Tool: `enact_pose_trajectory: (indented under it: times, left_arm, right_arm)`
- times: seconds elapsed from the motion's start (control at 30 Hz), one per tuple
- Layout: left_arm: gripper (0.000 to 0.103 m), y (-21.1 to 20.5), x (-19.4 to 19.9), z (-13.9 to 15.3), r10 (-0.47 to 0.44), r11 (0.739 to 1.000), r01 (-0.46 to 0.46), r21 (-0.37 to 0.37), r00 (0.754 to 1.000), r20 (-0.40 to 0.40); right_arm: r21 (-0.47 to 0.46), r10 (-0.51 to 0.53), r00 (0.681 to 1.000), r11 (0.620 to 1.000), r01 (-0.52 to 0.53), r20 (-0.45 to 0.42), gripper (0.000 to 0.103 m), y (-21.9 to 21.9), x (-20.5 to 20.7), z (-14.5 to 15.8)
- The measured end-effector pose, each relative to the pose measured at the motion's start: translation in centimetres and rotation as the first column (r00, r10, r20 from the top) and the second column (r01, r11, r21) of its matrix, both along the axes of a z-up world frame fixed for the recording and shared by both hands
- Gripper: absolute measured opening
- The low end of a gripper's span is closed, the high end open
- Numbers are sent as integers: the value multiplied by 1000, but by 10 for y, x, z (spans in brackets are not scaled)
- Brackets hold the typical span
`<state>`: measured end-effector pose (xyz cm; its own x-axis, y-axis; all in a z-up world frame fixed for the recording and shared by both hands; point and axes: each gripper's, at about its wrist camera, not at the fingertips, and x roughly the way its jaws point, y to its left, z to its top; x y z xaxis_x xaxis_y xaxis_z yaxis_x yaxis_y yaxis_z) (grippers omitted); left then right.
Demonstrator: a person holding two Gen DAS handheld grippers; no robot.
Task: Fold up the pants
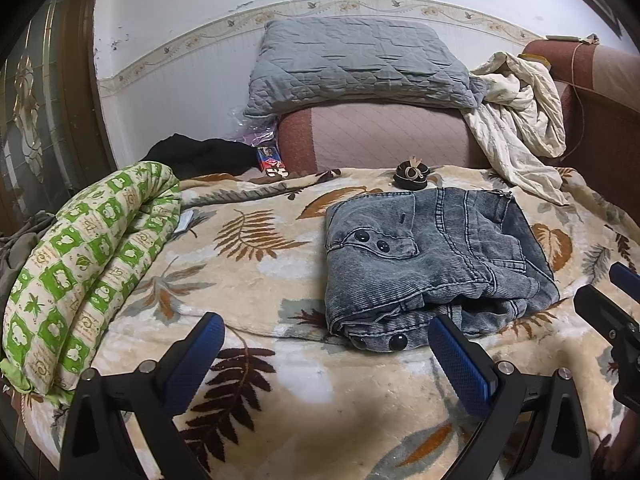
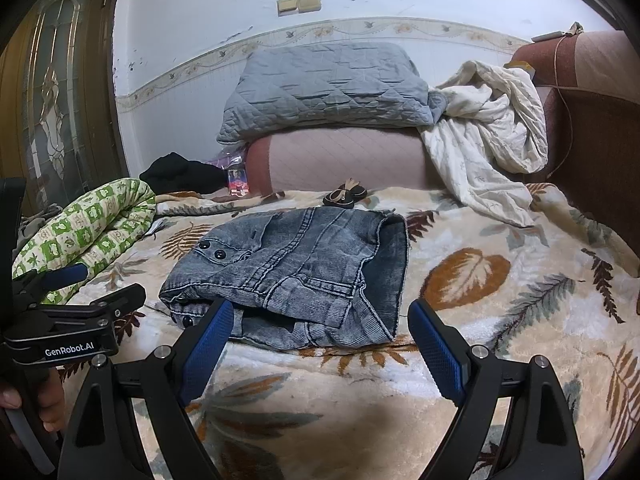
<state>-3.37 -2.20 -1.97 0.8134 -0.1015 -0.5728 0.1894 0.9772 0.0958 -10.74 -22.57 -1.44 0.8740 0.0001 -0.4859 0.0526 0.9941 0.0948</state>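
The grey-blue denim pants (image 1: 432, 264) lie folded into a compact bundle on the leaf-patterned blanket (image 1: 248, 280); they also show in the right wrist view (image 2: 296, 272). My left gripper (image 1: 326, 354) is open and empty, just in front of the bundle's near left edge. My right gripper (image 2: 320, 340) is open and empty, its jaws straddling the bundle's near edge without closing on it. The right gripper also shows at the right edge of the left wrist view (image 1: 612, 300), and the left gripper at the left of the right wrist view (image 2: 76, 288).
A rolled green-and-white quilt (image 1: 88, 264) lies at the left. A grey quilted pillow (image 1: 352, 68) sits on the pink headrest (image 1: 384, 136), beside a crumpled cream sheet (image 1: 520, 120). A small dark hair accessory (image 1: 412, 174) lies behind the pants. Black clothing (image 1: 200, 152) is at the back left.
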Motion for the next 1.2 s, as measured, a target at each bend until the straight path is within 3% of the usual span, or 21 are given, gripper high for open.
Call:
enact_pose_trajectory:
  times: [1.2]
  left_arm:
    - [103,2,5,-7,-5,1000,4,-24,999,-44]
  right_arm:
    - [3,11,1000,1000,-11,-16,89,0,3,-4]
